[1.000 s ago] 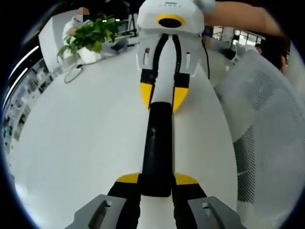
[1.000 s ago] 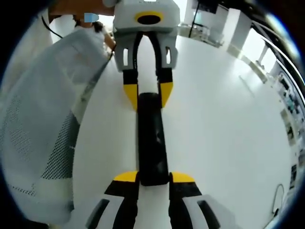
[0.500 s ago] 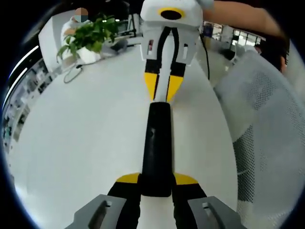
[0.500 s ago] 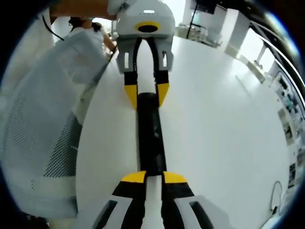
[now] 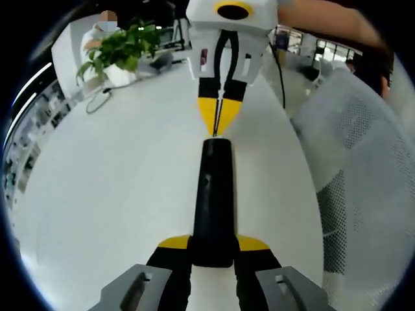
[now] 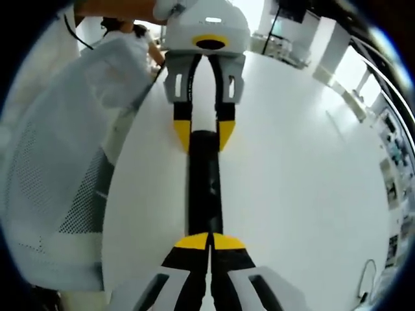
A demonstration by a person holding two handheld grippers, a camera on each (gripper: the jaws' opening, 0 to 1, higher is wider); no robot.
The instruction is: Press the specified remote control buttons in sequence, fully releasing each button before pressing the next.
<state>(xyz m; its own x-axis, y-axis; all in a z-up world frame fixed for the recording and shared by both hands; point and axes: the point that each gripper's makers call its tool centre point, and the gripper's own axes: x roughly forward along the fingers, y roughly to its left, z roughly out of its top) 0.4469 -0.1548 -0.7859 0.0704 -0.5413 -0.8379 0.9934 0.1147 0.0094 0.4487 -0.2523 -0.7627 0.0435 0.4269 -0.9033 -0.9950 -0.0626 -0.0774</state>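
A long black remote (image 5: 213, 194) lies lengthwise on the white table (image 5: 117, 181). My left gripper (image 5: 213, 243) is shut on its near end, one yellow tip on each side. From the top of the left gripper view comes my right gripper (image 5: 219, 120), jaws shut, tips together at the remote's far end. In the right gripper view the remote (image 6: 204, 181) runs up from my right gripper (image 6: 209, 241), whose yellow tips meet over the remote's end. The left gripper (image 6: 203, 135) clamps the other end. Whether the right tips press a button is hidden.
A potted plant (image 5: 120, 48) and a thin cable (image 5: 97, 100) sit at the table's far left. A white mesh chair (image 5: 356, 149) stands along the table edge, also the chair (image 6: 58, 162) on the left. A person's arm (image 5: 324, 19) holds the right gripper.
My right gripper's jaws, which straddled the remote's end a second ago, have closed until the tips meet, and it has drawn back to the very end. The left gripper and remote stayed put.
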